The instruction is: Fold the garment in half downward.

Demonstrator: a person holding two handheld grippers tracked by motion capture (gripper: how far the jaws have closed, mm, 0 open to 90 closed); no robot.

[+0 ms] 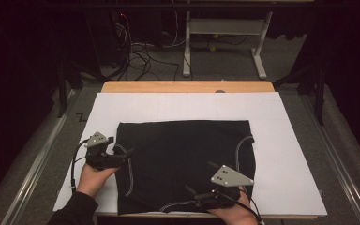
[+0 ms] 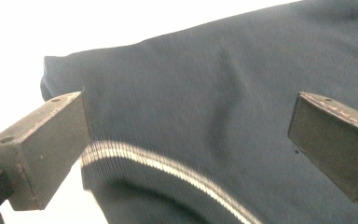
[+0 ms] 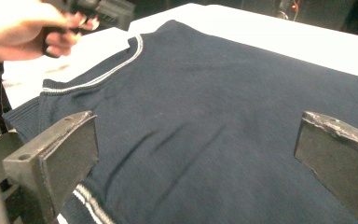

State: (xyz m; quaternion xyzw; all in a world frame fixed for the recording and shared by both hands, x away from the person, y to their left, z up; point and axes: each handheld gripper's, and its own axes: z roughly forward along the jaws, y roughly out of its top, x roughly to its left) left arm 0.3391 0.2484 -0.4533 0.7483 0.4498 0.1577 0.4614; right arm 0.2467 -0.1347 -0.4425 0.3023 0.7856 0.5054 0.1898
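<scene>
— Lying flat on the white sheet [image 1: 281, 140] that covers the bench [image 1: 187, 86], the dark garment [image 1: 183, 159] is folded into a rough rectangle. Its far edge runs straight across the sheet, and its near edge reaches almost to the sheet's near border.

— And the claws?

— The left claw [image 1: 122, 153] sits at the garment's left edge, near the upper left corner. In the left gripper view its jaws stand wide apart with nothing between them, hanging over dark cloth and a pale striped trim [image 2: 168, 165] that curves beneath them. The garment's corner [image 2: 51, 70] lies just past the left jaw, with bare white sheet beyond it.

— What about the right one?

— The right claw [image 1: 194, 193] is over the garment's near edge, toward the right. Its jaws are spread wide too and grip nothing; the right gripper view shows cloth stretching out between them, with a few shallow creases. A striped hem [image 3: 91, 203] shows just beside the left jaw.

— How much room is there around the cloth?

— A broad band of white sheet lies open beyond the far edge and on the right side. The left side has a narrower strip, where the person's left hand [image 1: 91, 180] rests. At the near edge there is hardly any sheet left.
</scene>
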